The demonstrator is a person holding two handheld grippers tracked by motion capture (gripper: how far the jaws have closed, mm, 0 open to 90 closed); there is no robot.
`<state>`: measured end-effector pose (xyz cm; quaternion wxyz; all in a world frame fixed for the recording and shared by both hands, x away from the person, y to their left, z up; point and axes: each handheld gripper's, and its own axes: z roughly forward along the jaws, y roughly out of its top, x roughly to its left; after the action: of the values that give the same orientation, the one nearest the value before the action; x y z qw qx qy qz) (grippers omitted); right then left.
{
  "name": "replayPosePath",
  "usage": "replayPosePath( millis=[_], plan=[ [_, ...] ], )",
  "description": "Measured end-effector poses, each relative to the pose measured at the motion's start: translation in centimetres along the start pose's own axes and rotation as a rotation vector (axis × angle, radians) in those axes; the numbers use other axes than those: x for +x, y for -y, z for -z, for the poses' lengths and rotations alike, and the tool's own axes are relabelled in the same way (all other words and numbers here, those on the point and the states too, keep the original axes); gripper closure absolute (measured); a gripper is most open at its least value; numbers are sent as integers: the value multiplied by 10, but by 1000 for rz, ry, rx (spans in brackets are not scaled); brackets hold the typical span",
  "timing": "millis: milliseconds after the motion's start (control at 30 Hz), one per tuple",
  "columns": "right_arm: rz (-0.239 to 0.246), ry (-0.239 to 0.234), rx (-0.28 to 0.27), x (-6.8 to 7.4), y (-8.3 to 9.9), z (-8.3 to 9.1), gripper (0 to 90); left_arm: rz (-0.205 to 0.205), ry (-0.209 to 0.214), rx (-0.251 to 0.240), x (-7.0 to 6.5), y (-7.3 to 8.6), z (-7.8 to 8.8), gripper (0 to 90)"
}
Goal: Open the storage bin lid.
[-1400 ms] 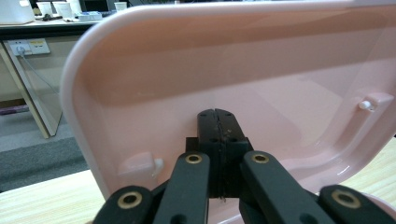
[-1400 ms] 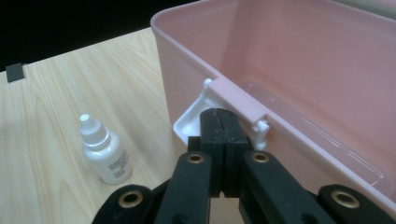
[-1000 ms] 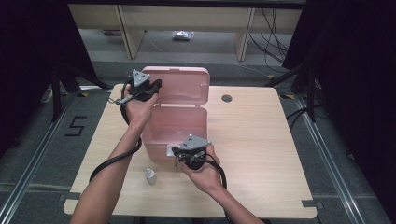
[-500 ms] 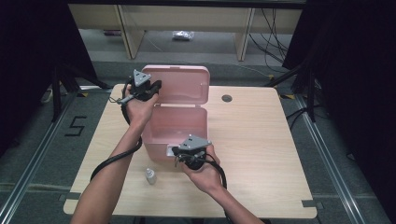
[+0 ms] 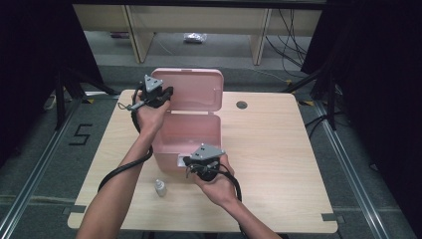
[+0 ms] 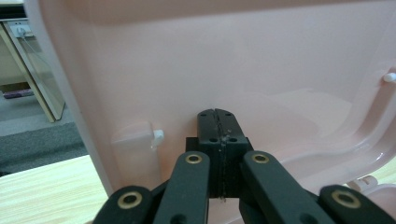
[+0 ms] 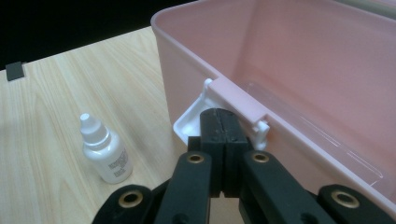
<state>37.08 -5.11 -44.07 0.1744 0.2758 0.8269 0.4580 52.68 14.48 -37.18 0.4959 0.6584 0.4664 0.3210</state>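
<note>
Pink box (image 5: 186, 137) is already opened, its lid (image 5: 191, 89) propped by the left gripper (image 6: 218, 116) and its latch (image 7: 187, 125) touched by the right gripper (image 7: 219, 116) (both jaws shut, gripping nothing), while the small dropper bottle (image 5: 159, 187) is not yet put inside.

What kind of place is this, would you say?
Probably a lab or recording studio rather than a home: a bare wooden table ringed by black curtains, cables on the floor, and a marker reading 5 beside floor rails.
</note>
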Motion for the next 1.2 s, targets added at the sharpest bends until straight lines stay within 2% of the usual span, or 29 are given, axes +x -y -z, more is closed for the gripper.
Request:
replayPosePath(
  millis=[833,1100,1200],
  plan=[
    [3,0,0,0,0,0,900,-1,-9,32,1,3,-9,900],
    [-22,-6,4,1,0,0,900,-3,-11,50,1,5,-12,900],
    [-15,-8,3,1,0,0,900,-1,-13,55,1,5,-13,900]
  ],
)
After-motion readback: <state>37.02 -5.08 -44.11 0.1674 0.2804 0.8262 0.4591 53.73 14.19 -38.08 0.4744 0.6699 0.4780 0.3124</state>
